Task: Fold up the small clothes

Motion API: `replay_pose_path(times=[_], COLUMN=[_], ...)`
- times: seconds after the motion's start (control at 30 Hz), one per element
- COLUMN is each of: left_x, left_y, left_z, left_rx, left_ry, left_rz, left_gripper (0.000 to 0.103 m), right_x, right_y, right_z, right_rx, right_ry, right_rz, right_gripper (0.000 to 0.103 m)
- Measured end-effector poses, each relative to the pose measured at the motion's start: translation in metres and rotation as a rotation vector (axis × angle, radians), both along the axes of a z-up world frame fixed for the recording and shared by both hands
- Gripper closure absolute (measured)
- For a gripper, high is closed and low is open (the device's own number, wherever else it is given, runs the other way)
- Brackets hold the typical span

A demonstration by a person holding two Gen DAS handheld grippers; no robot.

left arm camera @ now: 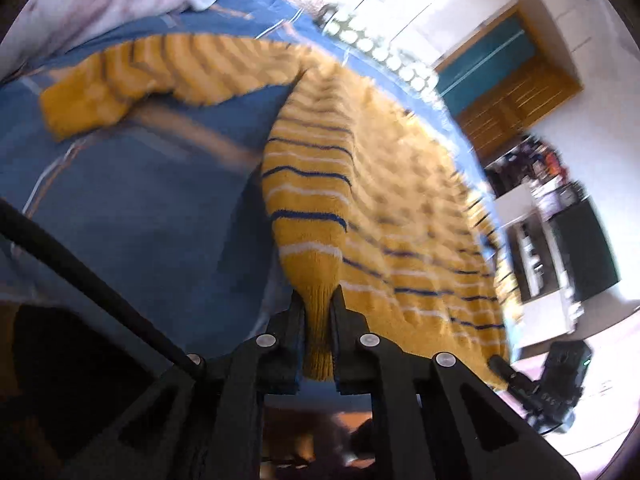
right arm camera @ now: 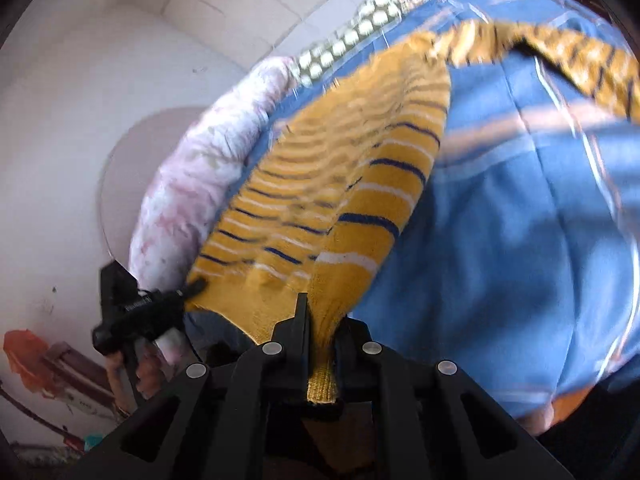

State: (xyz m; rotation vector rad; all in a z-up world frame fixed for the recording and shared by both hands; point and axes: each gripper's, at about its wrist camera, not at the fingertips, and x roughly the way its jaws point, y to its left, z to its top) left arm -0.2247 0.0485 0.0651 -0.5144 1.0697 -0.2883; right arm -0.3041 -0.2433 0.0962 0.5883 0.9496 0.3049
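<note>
White walls and a wooden door frame the scene; a bed (left arm camera: 120, 208) covered with a blue sheet carries the work. A yellow striped sweater (left arm camera: 360, 184) lies partly on the sheet, its body running toward the far edge of the bed and one sleeve trailing sideways across it. The hem end is lifted off the sheet.

The left hand-held gripper (left arm camera: 318, 308) is pressed together on the ribbed hem at one corner. The right hand-held gripper (right arm camera: 322, 320) is likewise pinching ribbed hem fabric at the opposite corner. Each grip takes only a narrow bunch of knit.

Judged step: carrying the hem over toward the far edge of the bed to form a fold.

Risks:
- Knit may slip from either pinch if tension rises, because the bite is shallow.
- Uneven travel of the two grippers would skew the fold line.
- The trailing sleeve may drag and end up bunched beneath the body.
</note>
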Motion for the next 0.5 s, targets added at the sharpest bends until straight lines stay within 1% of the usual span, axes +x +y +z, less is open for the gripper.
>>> replay_pose_path(times=[0.03,0.1,0.13,0.2,0.23,0.27,0.3,0.33,0.37,0.4,0.43,0.5], left_x=[-0.004,-0.012,-0.016,-0.025,-0.030,-0.034,-0.038,-0.039,-0.042,-0.044,-0.046,-0.047], left_y=[0.000,0.001,0.003,0.010,0.015,0.018,0.020,0.023,0.027,0.028,0.030,0.027], left_z=[-0.009,-0.019,-0.020,-0.014,-0.009,-0.004,0.002,0.008,0.015,0.019,0.023,0.030], left_rx=[0.035,0.100,0.130,0.162,0.171,0.181,0.185,0.184,0.183,0.183,0.182,0.165], left_ry=[0.014,0.020,0.010,-0.030,-0.055,-0.071,-0.095,-0.111,-0.129,-0.144,-0.154,-0.172], left_rz=[-0.003,0.000,0.010,0.030,0.036,0.042,0.053,0.065,0.076,0.085,0.091,0.099], left_gripper=[0.092,0.092,0.091,0.091,0.085,0.073,0.066,0.056,0.054,0.051,0.047,0.041], right_x=[-0.001,-0.005,-0.007,-0.013,-0.017,-0.021,-0.024,-0.029,-0.033,-0.038,-0.041,-0.047], right_y=[0.001,0.000,-0.003,-0.014,-0.022,-0.032,-0.041,-0.054,-0.069,-0.086,-0.097,-0.127], right_z=[-0.007,-0.018,-0.019,-0.013,-0.008,0.000,0.007,0.015,0.022,0.028,0.032,0.037], right_rx=[-0.022,-0.046,-0.040,-0.024,-0.022,-0.032,-0.045,-0.059,-0.069,-0.079,-0.088,-0.100], right_ry=[0.019,0.056,0.056,0.034,0.014,-0.014,-0.035,-0.062,-0.083,-0.100,-0.109,-0.123], right_rz=[-0.001,-0.001,-0.004,-0.025,-0.043,-0.074,-0.105,-0.152,-0.209,-0.273,-0.316,-0.421], right_gripper=[0.089,0.089,0.089,0.088,0.088,0.087,0.086,0.081,0.075,0.073,0.071,0.071])
